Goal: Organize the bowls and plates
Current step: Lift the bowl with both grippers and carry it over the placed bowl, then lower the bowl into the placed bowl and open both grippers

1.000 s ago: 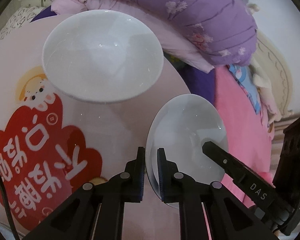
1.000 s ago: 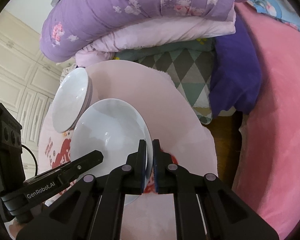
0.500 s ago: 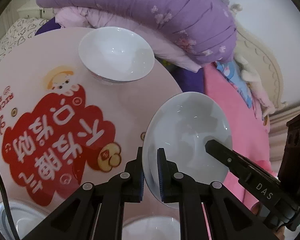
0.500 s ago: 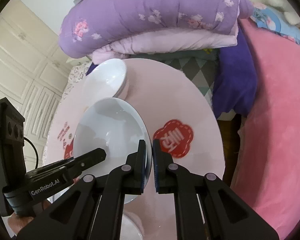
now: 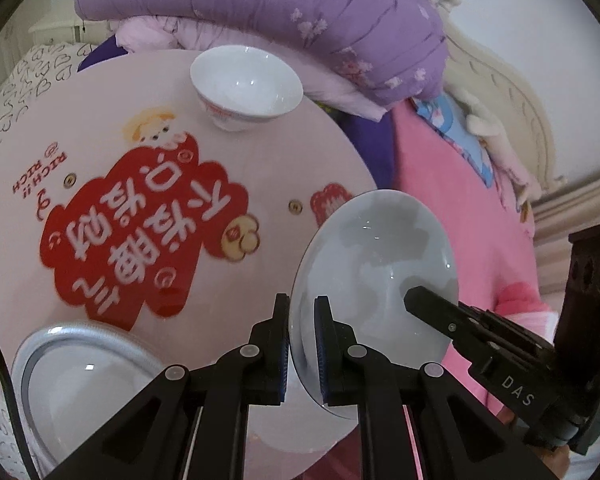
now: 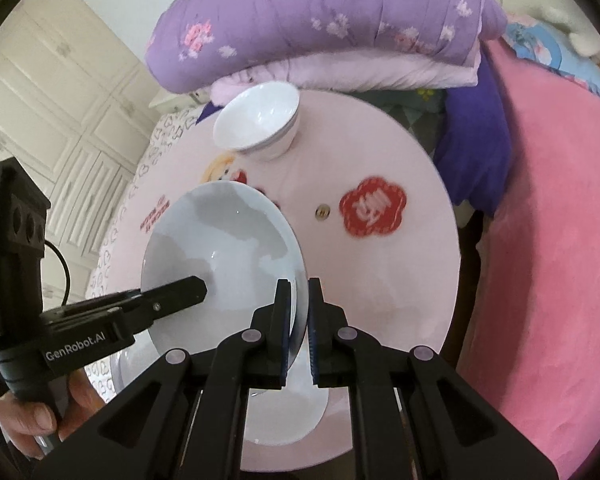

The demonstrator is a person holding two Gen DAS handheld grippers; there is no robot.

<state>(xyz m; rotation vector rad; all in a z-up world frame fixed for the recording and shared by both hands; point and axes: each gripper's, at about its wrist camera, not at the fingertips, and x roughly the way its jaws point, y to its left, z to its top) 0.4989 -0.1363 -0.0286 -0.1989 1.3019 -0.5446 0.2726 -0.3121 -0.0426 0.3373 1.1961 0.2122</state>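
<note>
One round pink table (image 5: pixel 332 148) — bedding (image 5: pixel 300 12) behind

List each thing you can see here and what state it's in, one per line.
Left gripper: shut on the plate's rim.
Right gripper: shut on the opposite rim.
Plate: held off the table, tilted.
Bowl: upright, empty, at the table's far edge.
Metal-rimmed dish: flat on the near side of the table.
Table: bears the bowl and dish.

Purple quilt (image 5: pixel 300 12) behind round pink table (image 5: pixel 148 92); pink blanket (image 6: pixel 548 240) beside.
</note>
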